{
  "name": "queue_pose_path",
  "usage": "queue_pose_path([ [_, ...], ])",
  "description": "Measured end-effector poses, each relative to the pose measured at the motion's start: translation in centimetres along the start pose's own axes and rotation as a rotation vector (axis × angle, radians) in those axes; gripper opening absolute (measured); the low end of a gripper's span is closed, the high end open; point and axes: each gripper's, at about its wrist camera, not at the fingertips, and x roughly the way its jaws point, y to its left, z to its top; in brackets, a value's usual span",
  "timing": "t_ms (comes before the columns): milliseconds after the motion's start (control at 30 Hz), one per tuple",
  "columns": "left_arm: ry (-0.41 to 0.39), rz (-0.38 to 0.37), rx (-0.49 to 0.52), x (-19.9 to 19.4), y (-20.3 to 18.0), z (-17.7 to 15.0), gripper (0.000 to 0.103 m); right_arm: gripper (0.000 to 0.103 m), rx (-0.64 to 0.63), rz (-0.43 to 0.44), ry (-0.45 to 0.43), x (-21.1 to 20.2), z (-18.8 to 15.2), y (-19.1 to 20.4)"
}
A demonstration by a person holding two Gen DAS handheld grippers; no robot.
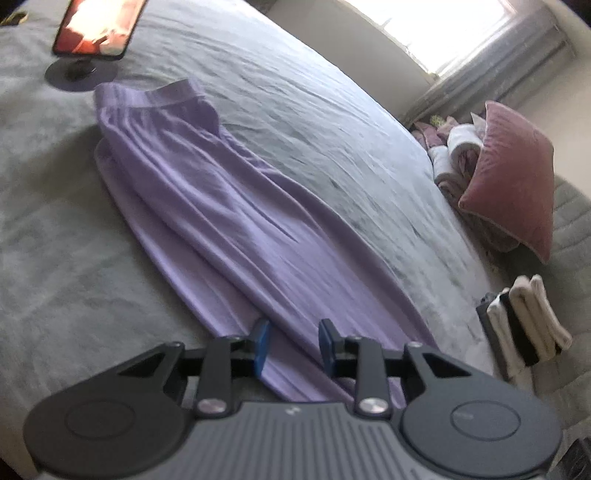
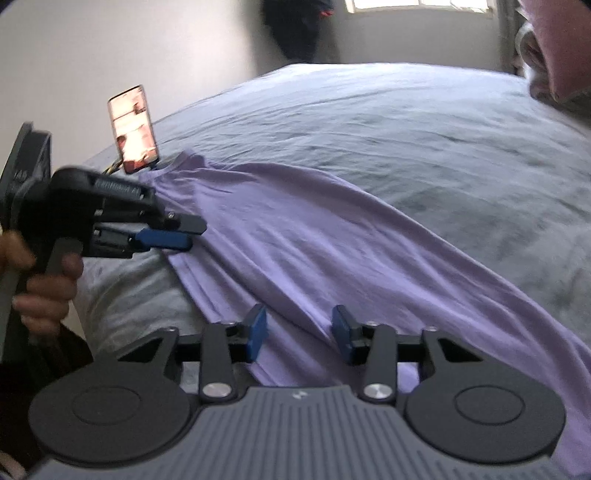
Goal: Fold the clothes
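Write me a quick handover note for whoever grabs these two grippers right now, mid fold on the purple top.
Left gripper: open, over the near end of the purple garment, gripping nothing.
Right gripper: open, over the garment's near edge, also empty.
The garment lies lengthwise on the grey bed, already folded into a long narrow strip, neckband at the far end by the phone on its stand.
Folded clothes are stacked at the bed's right edge, near the pink pillow.
Left to do: probably grip the near end with both grippers, fold it toward the neckband, then add it to the stack.
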Motion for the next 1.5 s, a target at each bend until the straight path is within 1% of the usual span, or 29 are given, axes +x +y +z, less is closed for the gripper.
queue_pose_path([
  [67, 0.007, -0.02, -0.016, 0.0, 0.3, 0.1, 0.03, 0.035, -0.028, 0.002, -0.011, 0.4, 0.0, 0.5],
  [133, 0.011, -0.031, -0.015, 0.1, 0.5, 0.2, 0.03, 0.031, -0.058, 0.001, -0.021, 0.7, 0.0, 1.0],
  [233, 0.014, -0.046, -0.013, 0.0, 0.8, 0.2, 0.031, 0.02, -0.112, -0.008, -0.029, 0.9, 0.1, 1.6],
  [267, 0.015, -0.052, -0.015, 0.0, 0.9, 0.2, 0.031, 0.014, -0.129, -0.009, -0.033, 0.9, 0.1, 1.8],
  [300, 0.015, -0.057, -0.018, 0.0, 1.0, 0.2, 0.032, 0.011, -0.146, -0.007, -0.035, 0.9, 0.1, 2.0],
  [367, 0.016, -0.07, -0.029, 0.0, 1.1, 0.3, 0.035, 0.01, -0.181, 0.007, -0.033, 0.9, 0.0, 2.5],
  [400, 0.017, -0.077, -0.034, 0.0, 1.2, 0.3, 0.038, 0.007, -0.205, 0.009, -0.034, 0.9, -0.1, 2.8],
  [433, 0.018, -0.082, -0.036, 0.0, 1.2, 0.3, 0.04, 0.006, -0.231, 0.006, -0.034, 0.9, -0.2, 3.1],
  [500, 0.018, -0.085, -0.035, 0.0, 1.1, 0.3, 0.042, 0.002, -0.272, -0.01, -0.037, 1.0, -0.5, 3.7],
  [600, 0.013, -0.07, -0.025, 0.1, 0.7, 0.3, 0.042, 0.001, -0.318, -0.027, -0.049, 1.0, -0.9, 4.3],
  [733, 0.002, -0.053, -0.005, -0.2, 0.2, 0.2, 0.042, 0.001, -0.314, -0.001, -0.073, 0.1, -0.7, 4.6],
  [833, -0.021, -0.042, 0.009, -0.6, 0.1, 0.1, 0.042, 0.001, -0.32, 0.011, -0.088, -0.8, -0.6, 4.7],
  [900, -0.033, -0.032, 0.013, -0.8, 0.1, 0.1, 0.039, 0.001, -0.316, 0.019, -0.095, -1.3, -0.5, 4.7],
  [933, -0.036, -0.026, 0.009, -0.8, 0.1, 0.1, 0.037, 0.001, -0.314, 0.022, -0.097, -1.4, -0.5, 4.6],
  [967, -0.039, -0.019, 0.004, -0.8, 0.2, 0.1, 0.03, 0.001, -0.314, 0.024, -0.096, -1.5, -0.5, 4.6],
  [1000, -0.044, 0.001, 0.002, -0.8, 0.3, 0.0, 0.011, 0.001, -0.314, 0.026, -0.095, -1.6, -0.6, 4.7],
  [1033, -0.05, 0.026, 0.0, -0.9, 0.3, 0.0, 0.0, 0.001, -0.318, 0.026, -0.093, -1.6, -0.6, 4.7],
  [1100, -0.073, 0.067, 0.002, -1.3, 0.4, -0.2, 0.0, 0.001, -0.322, 0.032, -0.083, -1.5, -0.7, 4.7],
  [1167, -0.107, 0.087, 0.022, -2.0, 0.2, -0.5, 0.0, 0.0, -0.324, 0.045, -0.073, -1.4, -0.8, 4.9],
  [1200, -0.11, 0.094, 0.04, -2.2, 0.0, -0.6, 0.0, 0.0, -0.323, 0.048, -0.069, -1.3, -0.8, 4.9],
  [1300, -0.089, 0.124, 0.086, -2.2, -0.2, -0.8, 0.0, 0.0, -0.322, 0.057, -0.056, -1.2, -1.0, 5.0],
  [1400, -0.063, 0.151, 0.102, -1.8, 0.3, -1.0, 0.001, 0.0, -0.309, 0.06, -0.041, -1.1, -1.1, 5.0],
  [1433, -0.063, 0.15, 0.121, -1.8, 0.1, -1.1, 0.002, 0.003, -0.281, 0.051, -0.032, -1.2, -1.2, 4.5],
  [1467, -0.064, 0.151, 0.153, -1.9, -0.1, -1.1, 0.002, 0.014, -0.252, 0.041, -0.024, -1.3, -1.3, 4.0],
  [1500, -0.065, 0.147, 0.181, -2.0, -0.3, -1.2, 0.008, 0.019, -0.224, 0.031, -0.015, -1.4, -1.4, 3.5],
])
